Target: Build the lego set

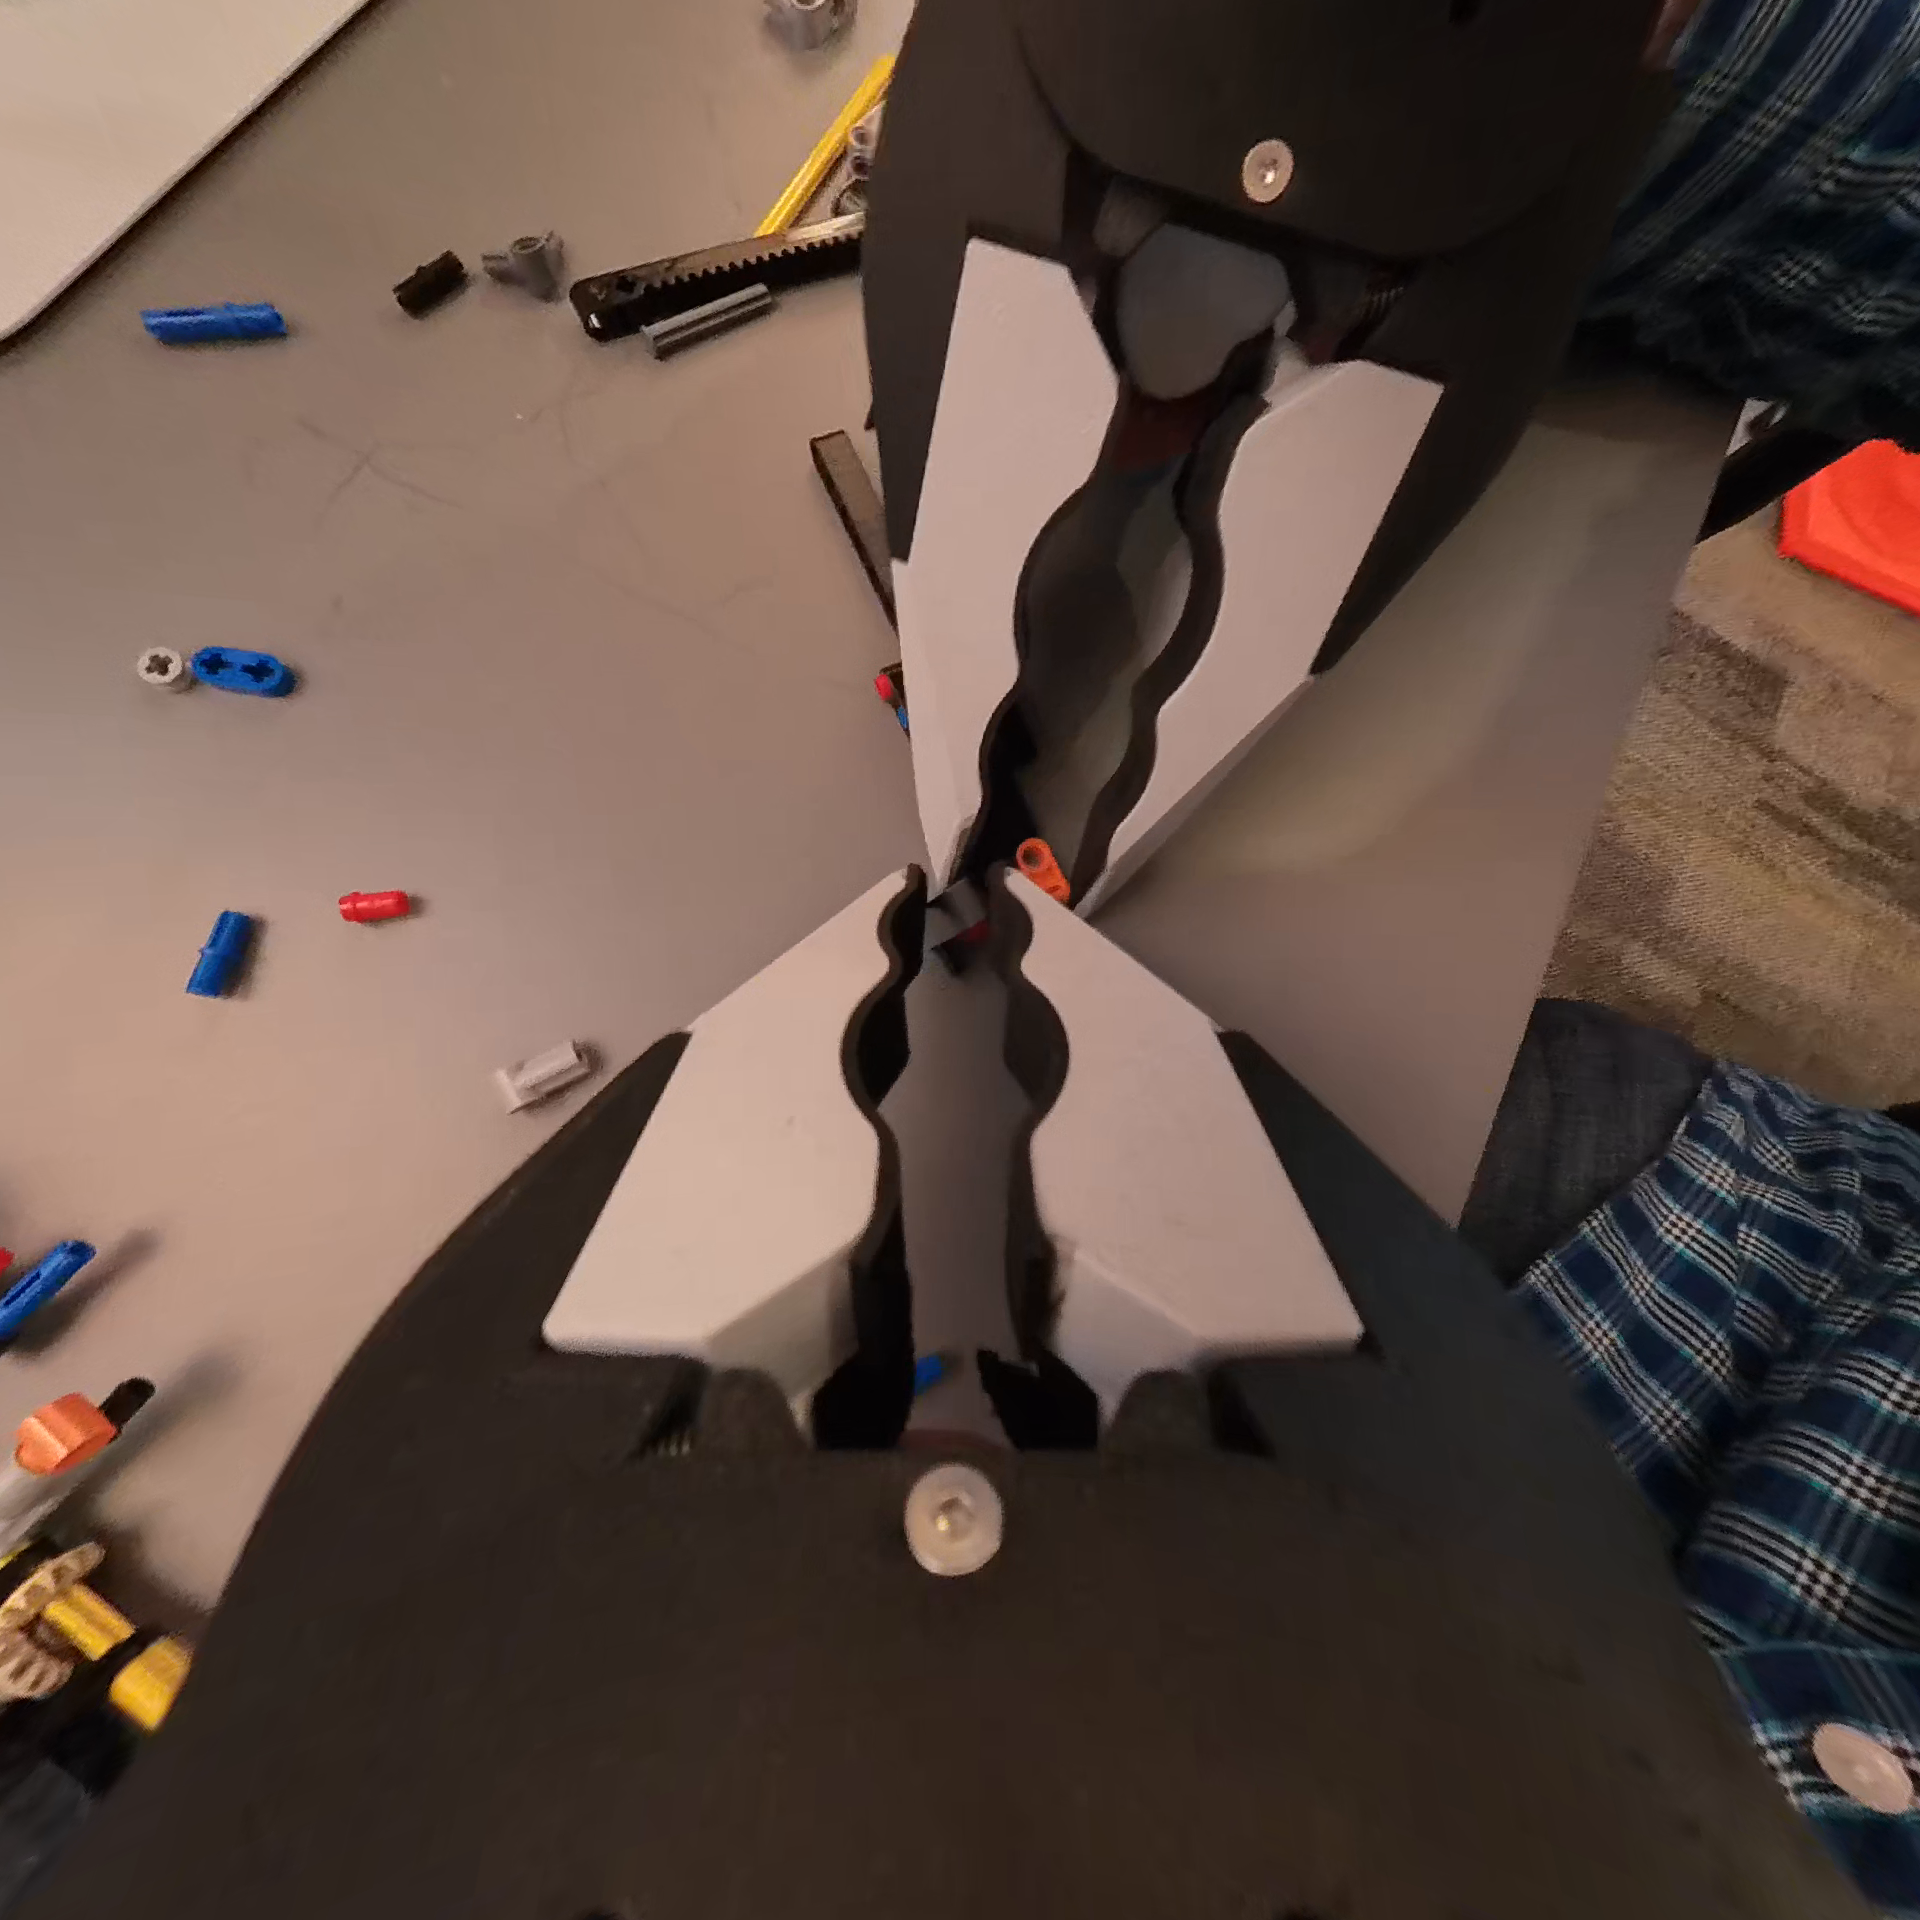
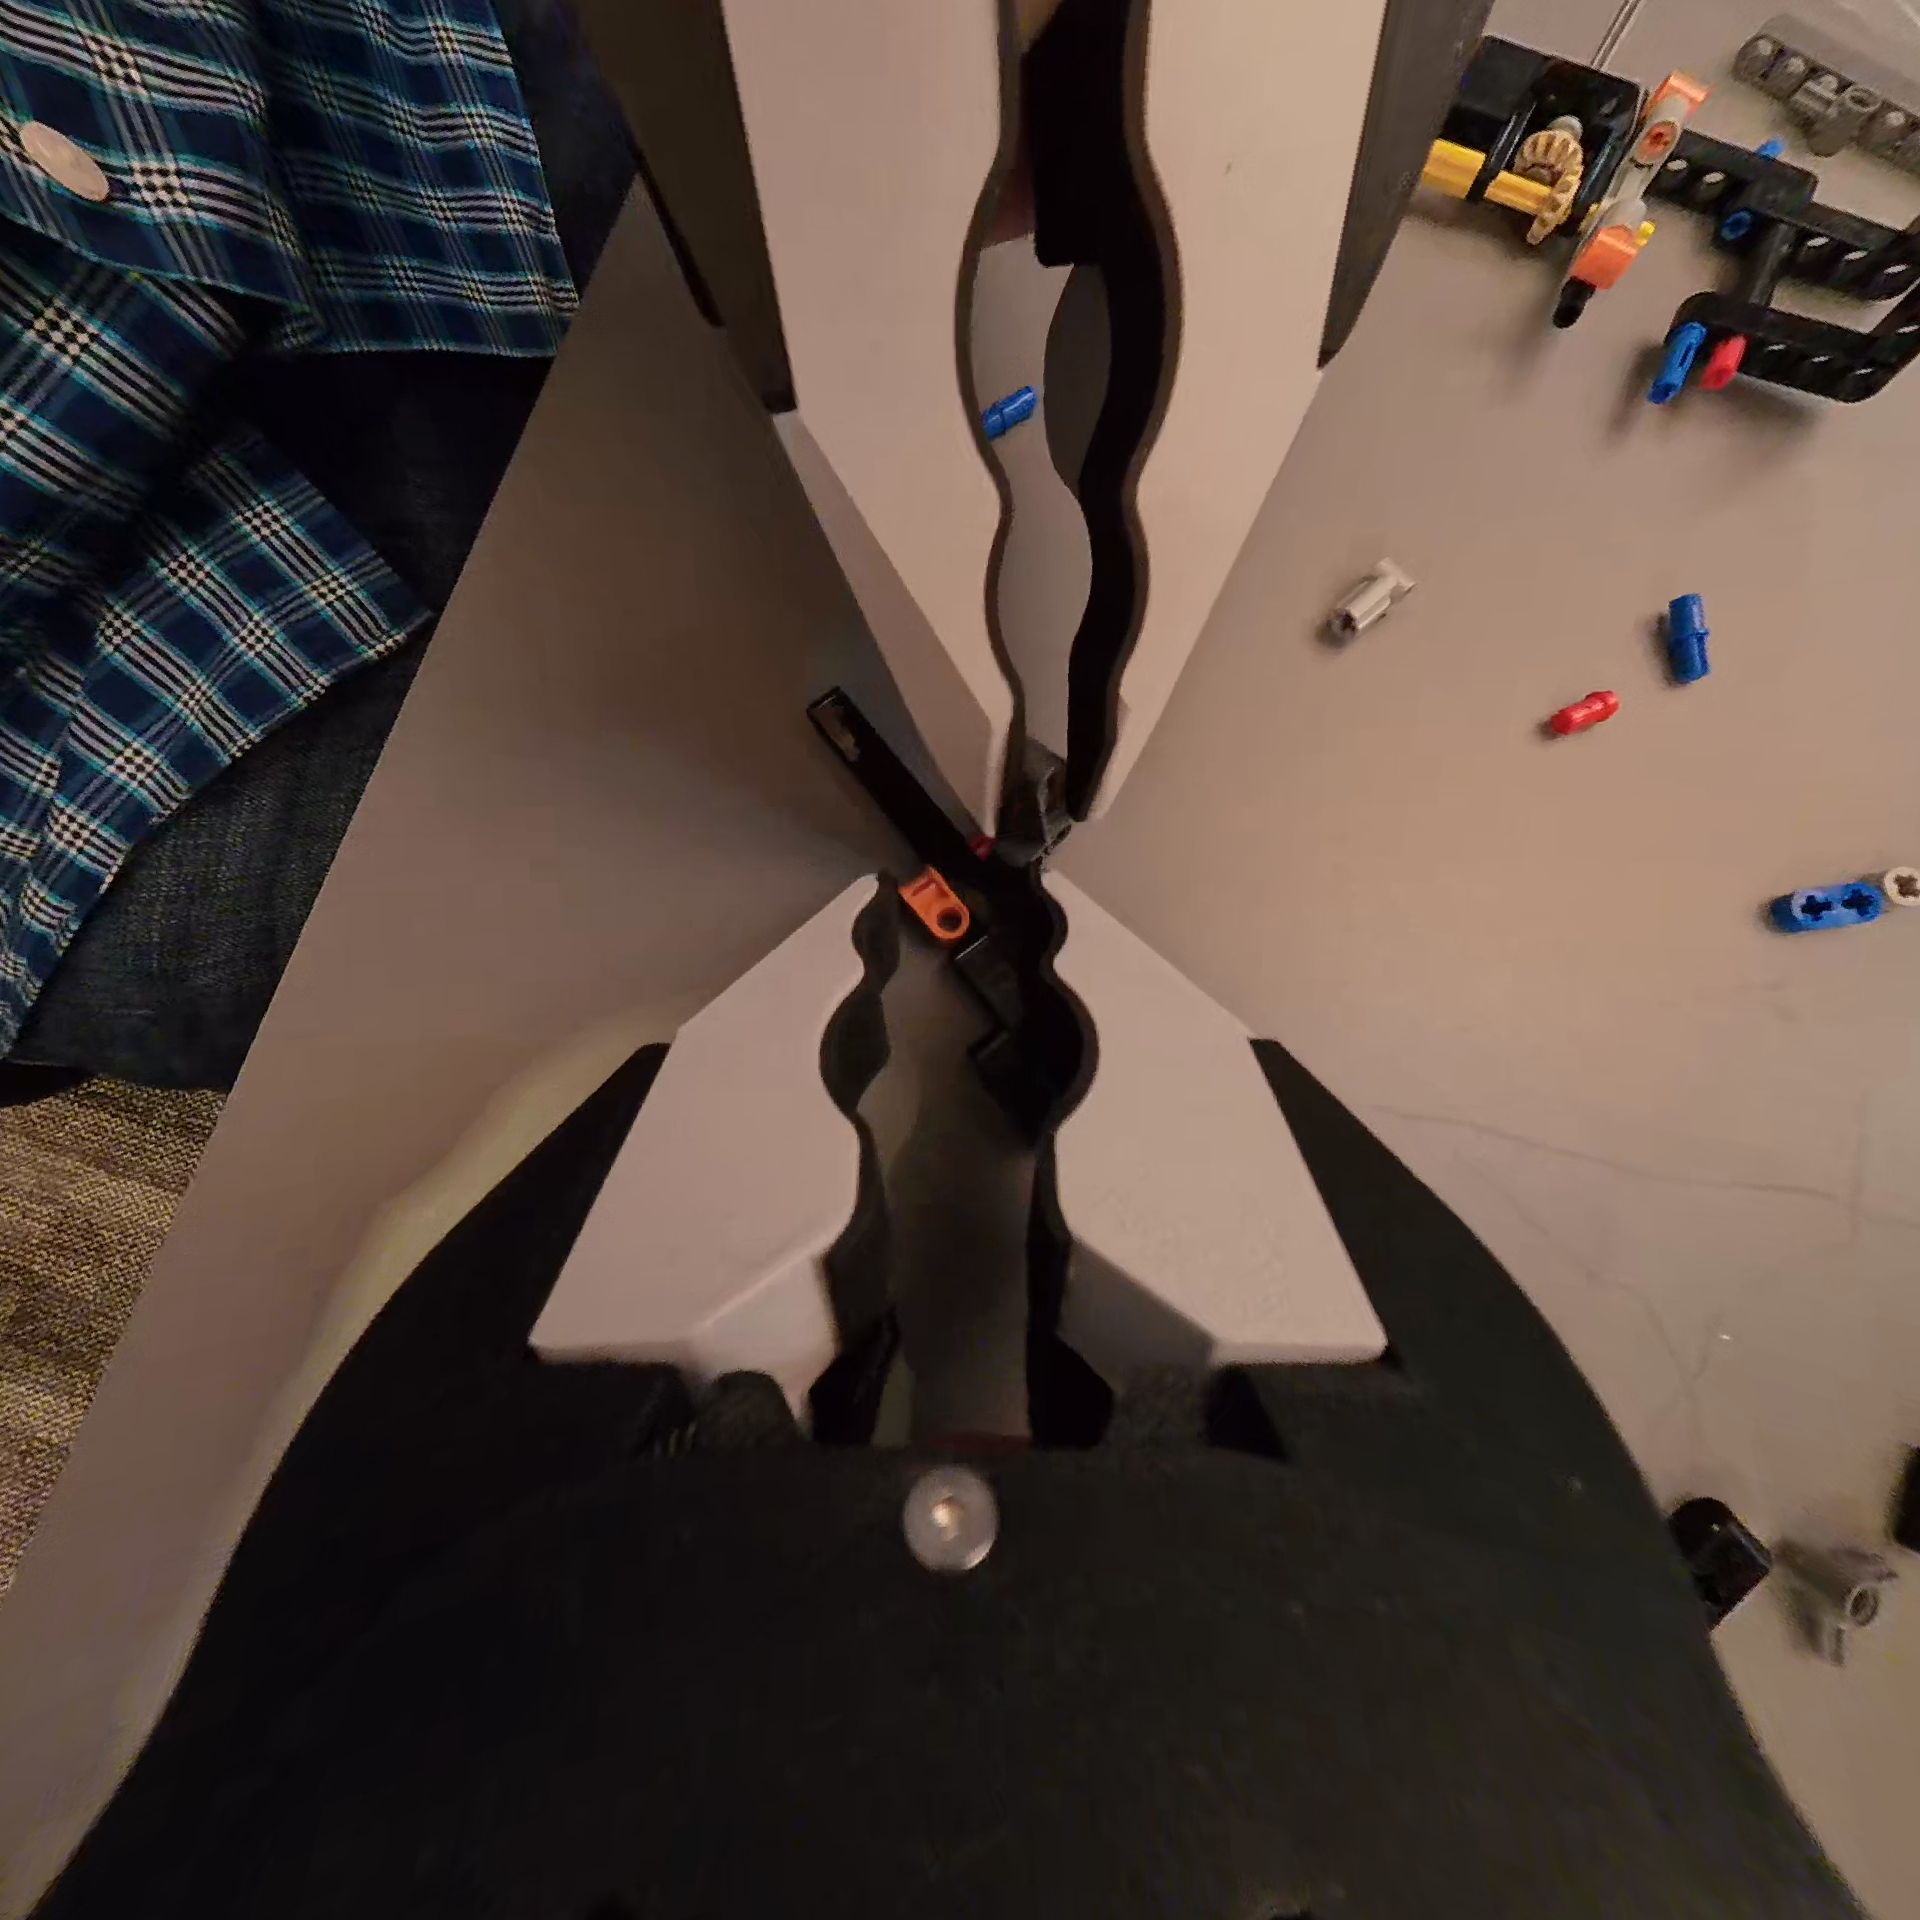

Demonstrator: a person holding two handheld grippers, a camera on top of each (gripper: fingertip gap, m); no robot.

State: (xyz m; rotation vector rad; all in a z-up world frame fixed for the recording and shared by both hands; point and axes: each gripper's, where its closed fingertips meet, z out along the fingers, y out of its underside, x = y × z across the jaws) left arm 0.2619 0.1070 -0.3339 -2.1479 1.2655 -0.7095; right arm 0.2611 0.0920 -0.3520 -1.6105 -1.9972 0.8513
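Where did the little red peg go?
The little red peg lies loose on the grey table, left of the tongs in the left wrist view, right beside a blue peg.

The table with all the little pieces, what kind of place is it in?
Probably a room indoors, maybe an office or a home: a smooth grey table strewn with loose building pieces such as a blue pin, and brown carpet beside it.

A grey worktop (image 1: 582,582) carries scattered pieces: blue pins (image 1: 213,322), a red pin (image 1: 372,906), a black toothed rack (image 1: 717,275), and a partly built black frame (image 2: 1766,270).
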